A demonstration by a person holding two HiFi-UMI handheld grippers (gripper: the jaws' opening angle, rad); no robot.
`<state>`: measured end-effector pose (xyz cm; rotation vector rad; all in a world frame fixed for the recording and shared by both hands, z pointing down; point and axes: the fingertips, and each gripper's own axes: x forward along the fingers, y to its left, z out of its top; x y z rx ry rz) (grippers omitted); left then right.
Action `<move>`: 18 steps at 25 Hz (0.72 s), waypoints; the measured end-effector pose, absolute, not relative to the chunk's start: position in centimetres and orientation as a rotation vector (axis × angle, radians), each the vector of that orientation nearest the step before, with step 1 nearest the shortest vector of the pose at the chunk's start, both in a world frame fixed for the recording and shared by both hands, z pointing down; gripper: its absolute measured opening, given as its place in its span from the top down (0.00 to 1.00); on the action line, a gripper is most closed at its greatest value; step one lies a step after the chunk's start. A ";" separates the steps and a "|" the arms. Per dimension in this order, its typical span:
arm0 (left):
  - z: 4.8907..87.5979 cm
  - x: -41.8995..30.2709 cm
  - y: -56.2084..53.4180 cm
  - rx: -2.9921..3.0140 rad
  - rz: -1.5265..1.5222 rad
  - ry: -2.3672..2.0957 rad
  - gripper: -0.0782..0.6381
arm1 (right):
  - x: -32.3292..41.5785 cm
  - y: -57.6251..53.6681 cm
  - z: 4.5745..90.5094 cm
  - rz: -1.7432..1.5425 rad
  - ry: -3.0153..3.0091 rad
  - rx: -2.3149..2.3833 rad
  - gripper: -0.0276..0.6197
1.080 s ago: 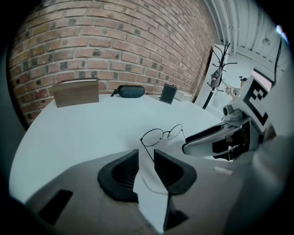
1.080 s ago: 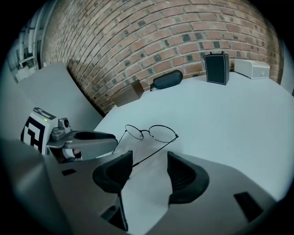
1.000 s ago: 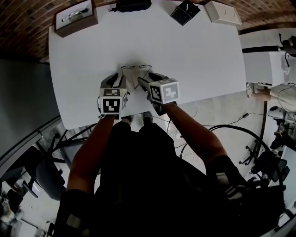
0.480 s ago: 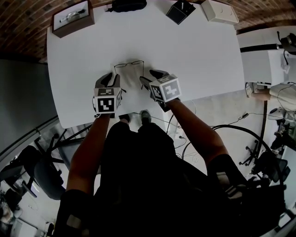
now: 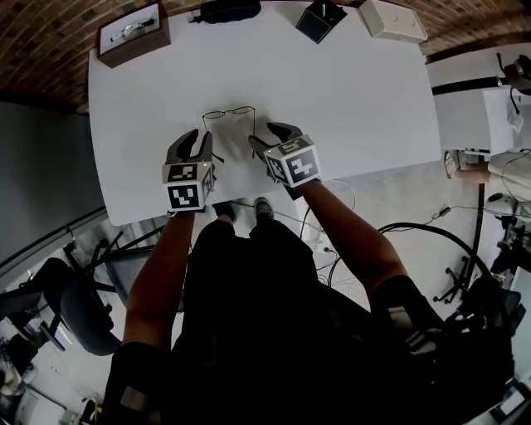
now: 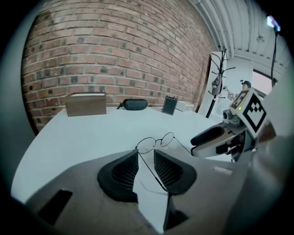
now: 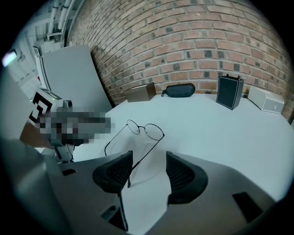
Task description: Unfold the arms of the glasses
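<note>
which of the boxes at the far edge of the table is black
The small black box, standing between the black oval glasses case and the flat white box; the brown wooden box is at the left corner.

Worktop [image 5: 357, 91]: carries everything shown.
Glasses [image 5: 228, 112]: flat on the worktop, left of its middle, lenses on the far side, both arms pointing back at the person.
Left claw [image 5: 201, 137]: at the glasses' near left, one arm running between its parted jaws.
Right claw [image 5: 265, 135]: just beside it on the right, the other arm between its parted jaws.
Far edge, left to right: box [image 5: 133, 31], case [image 5: 226, 11], block [image 5: 319, 21], flat box [image 5: 394, 21], all well apart from the glasses.
</note>
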<state>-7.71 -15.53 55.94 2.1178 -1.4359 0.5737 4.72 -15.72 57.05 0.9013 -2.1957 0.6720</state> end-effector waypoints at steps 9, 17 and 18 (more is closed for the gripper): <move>52.0 -7.3 -11.2 2.101 0.396 -1.480 0.76 | 4.1 -12.7 52.3 0.507 -2.389 0.806 0.65; 46.2 -6.0 -7.9 2.169 0.281 -1.619 0.87 | 6.5 -11.9 47.0 0.480 -2.512 0.919 0.82; 45.8 -5.6 -7.4 2.169 0.261 -1.605 0.87 | 6.7 -11.6 46.3 0.473 -2.529 0.924 0.85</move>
